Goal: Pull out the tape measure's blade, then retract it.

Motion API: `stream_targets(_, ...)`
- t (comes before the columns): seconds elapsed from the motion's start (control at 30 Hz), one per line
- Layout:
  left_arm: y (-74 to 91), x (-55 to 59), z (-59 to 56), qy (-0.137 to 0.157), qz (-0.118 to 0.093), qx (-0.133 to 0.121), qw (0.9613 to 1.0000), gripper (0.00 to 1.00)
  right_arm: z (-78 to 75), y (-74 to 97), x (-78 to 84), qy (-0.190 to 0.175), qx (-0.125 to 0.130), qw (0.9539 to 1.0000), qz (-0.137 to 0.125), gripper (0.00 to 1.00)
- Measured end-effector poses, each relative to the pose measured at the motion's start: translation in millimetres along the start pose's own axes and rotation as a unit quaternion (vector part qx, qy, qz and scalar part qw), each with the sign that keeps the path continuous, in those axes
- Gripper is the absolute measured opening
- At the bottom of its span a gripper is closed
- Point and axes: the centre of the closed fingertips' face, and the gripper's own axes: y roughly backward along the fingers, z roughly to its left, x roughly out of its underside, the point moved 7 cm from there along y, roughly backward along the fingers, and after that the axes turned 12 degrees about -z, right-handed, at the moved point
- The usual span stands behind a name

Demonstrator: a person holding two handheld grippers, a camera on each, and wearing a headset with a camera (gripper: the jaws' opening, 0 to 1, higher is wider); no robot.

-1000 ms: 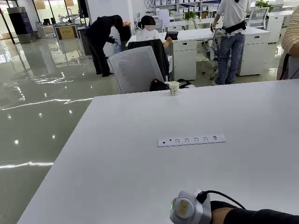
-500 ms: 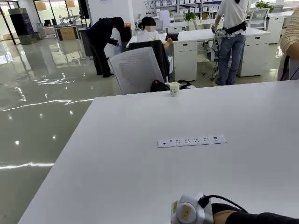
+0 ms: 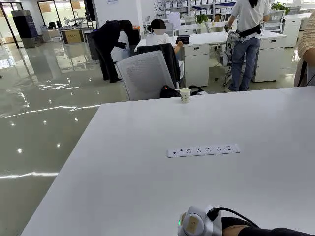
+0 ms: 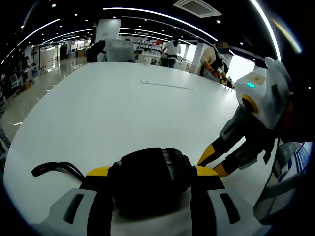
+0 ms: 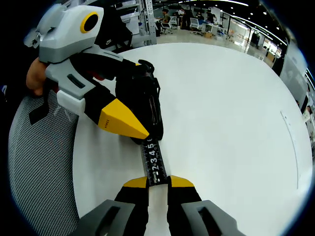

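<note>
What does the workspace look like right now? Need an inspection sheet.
Surface: white tabletop, no marks seen.
Job's things: black tape measure case on the table; black blade with white numerals out a short way, 2 to 5 readable.
Clutter: white power strip mid-table; white paper cup at the far edge.
Grippers: left gripper shut on the case; right gripper shut on the blade.
Cables: black cable on a gripper at the near edge, side unclear.
Surroundings: grey mesh chair behind the table; people at desks; glossy floor.
</note>
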Motion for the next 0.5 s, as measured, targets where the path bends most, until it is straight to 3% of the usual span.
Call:
stream_targets(0.23,-0.2,-0.2,0.8,0.001,0.001,0.001,1.0000,0.58,1.3,-0.7,-0.3,0.051,-0.014,0.9986,-0.001,0.10)
stream_targets(0.5,-0.3,0.1,0.6,0.001,0.000,0.000,1.0000,0.58,1.1,-1.4,-1.7,0.046,-0.015,0.9988,-0.003,0.10)
